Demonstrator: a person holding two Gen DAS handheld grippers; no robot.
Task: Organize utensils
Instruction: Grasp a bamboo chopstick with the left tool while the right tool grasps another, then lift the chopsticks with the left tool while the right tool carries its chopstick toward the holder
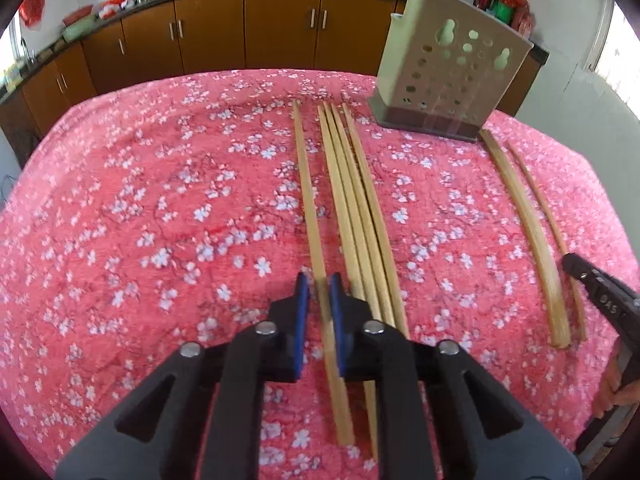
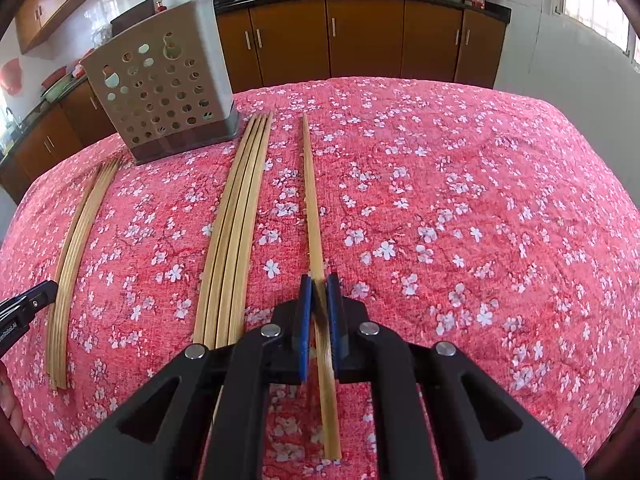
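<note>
Two grippers are down on the pink flowered tablecloth point(image 1: 140, 200). Left gripper point(image 1: 319, 286) has its jaws closed narrow on a single chopstick point(image 1: 308, 200), leftmost of its group. Right gripper point(image 2: 319, 286) pinches another lone chopstick point(image 2: 312, 200) the same way. Just beside, a chopstick bundle point(image 2: 234, 220) lies flat. Farther off stands the beige perforated holder point(image 2: 160, 92), upright.
</note>
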